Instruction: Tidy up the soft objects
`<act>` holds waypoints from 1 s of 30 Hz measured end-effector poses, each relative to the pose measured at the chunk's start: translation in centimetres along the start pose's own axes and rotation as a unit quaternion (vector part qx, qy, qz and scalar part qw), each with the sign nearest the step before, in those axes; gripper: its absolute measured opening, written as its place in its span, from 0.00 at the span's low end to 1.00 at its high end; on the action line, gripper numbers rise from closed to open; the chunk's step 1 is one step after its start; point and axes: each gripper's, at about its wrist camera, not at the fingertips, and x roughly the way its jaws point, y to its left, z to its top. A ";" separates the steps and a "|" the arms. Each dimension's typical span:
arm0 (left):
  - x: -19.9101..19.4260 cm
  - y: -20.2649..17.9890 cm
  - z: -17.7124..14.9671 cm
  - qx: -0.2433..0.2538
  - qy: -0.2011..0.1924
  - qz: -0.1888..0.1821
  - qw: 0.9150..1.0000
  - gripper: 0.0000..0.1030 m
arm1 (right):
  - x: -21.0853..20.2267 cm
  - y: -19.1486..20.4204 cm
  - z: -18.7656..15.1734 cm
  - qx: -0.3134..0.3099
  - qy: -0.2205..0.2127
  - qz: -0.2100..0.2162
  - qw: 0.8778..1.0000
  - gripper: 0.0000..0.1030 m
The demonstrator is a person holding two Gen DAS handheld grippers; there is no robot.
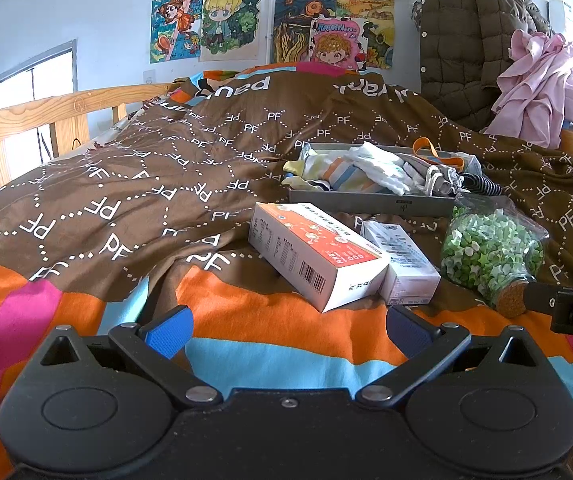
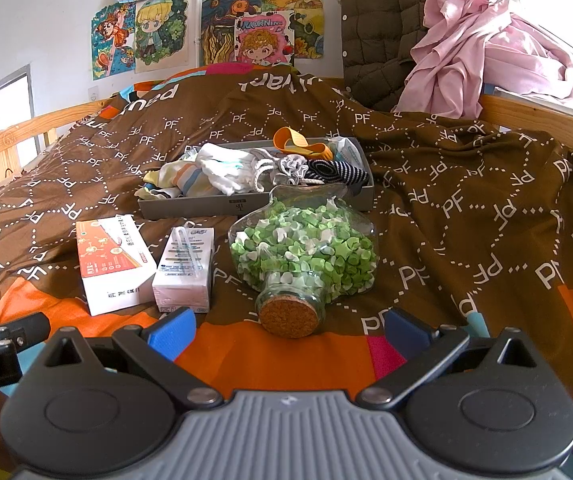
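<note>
Glossy glass jar [image 2: 304, 256], rough cork stopper [image 2: 288, 317].

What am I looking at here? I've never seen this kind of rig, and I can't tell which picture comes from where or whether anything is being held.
Both pictures come from cameras on hand-held tongs, looking forward over a bed. One shows the left tongs, the other the right tongs; both are open and hold nothing. On the quilt lie a grey tray piled with small cloth items, an orange-and-white box, a small white carton, and a corked glass bottle of green paper stars lying on its side.
</note>
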 end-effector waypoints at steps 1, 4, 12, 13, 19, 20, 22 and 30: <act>0.0 0.0 0.0 0.000 0.000 -0.001 1.000 0.99 | 0.0 0.0 0.0 0.000 0.000 0.000 1.000 1.00; -0.1 0.2 -0.3 0.003 -0.004 -0.004 1.000 0.99 | 0.0 0.0 0.0 0.000 0.000 0.000 1.000 1.00; -0.6 -0.4 0.1 0.017 -0.004 0.013 1.000 0.99 | 0.0 0.0 0.0 0.000 0.000 0.000 1.000 1.00; -0.6 -0.4 0.2 0.017 -0.002 0.014 1.000 0.99 | 0.0 0.0 0.0 0.000 0.000 0.000 1.000 1.00; -0.7 -0.2 0.2 0.008 0.008 0.008 1.000 0.99 | 0.0 0.0 0.0 -0.001 0.000 0.000 1.000 1.00; -0.6 -0.2 0.2 0.008 0.009 0.008 1.000 0.99 | 0.0 0.0 0.0 -0.001 0.000 0.000 1.000 1.00; -0.6 -0.3 0.2 0.009 0.012 0.005 1.000 0.99 | 0.0 0.0 0.0 -0.001 0.000 0.000 1.000 1.00; -0.5 -0.5 0.3 0.018 0.022 0.008 1.000 0.99 | 0.0 0.1 0.0 -0.003 0.000 0.001 1.000 1.00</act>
